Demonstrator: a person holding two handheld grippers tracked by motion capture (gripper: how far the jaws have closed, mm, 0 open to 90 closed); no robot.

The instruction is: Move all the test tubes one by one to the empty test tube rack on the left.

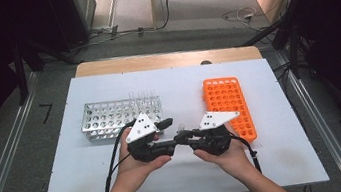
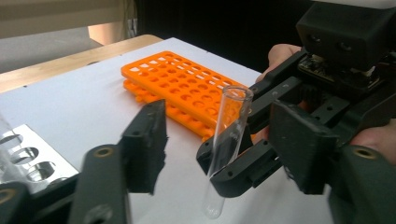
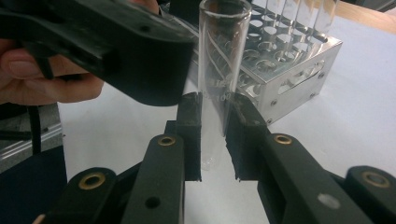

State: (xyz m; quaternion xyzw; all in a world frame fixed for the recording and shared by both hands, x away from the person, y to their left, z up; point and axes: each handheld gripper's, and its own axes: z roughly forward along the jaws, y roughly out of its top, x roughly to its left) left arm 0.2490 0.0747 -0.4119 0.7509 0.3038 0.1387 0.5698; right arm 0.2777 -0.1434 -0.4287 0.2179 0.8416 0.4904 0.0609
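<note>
My right claw [image 3: 214, 135] is clamped on an upright glass test tube [image 3: 217, 70], held above the tabletop [image 1: 95, 182] at 9 o'clock of the orange rack [image 1: 230, 105]. My left claw [image 2: 224, 144] stands half open around the tube, pads not yet touching. This looks like a handover: next, I judge, the left must close squarely before the right lets go.

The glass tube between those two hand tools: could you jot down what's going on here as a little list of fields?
Held thing: clear test tube, upright, open end up
Holder: right gripper, jaws shut on the tube
Other tool: left gripper, jaws either side of the tube, not touching
Left of hands: metal rack with a few tubes
Right of hands: orange rack, holes empty
Surface: white table
</note>
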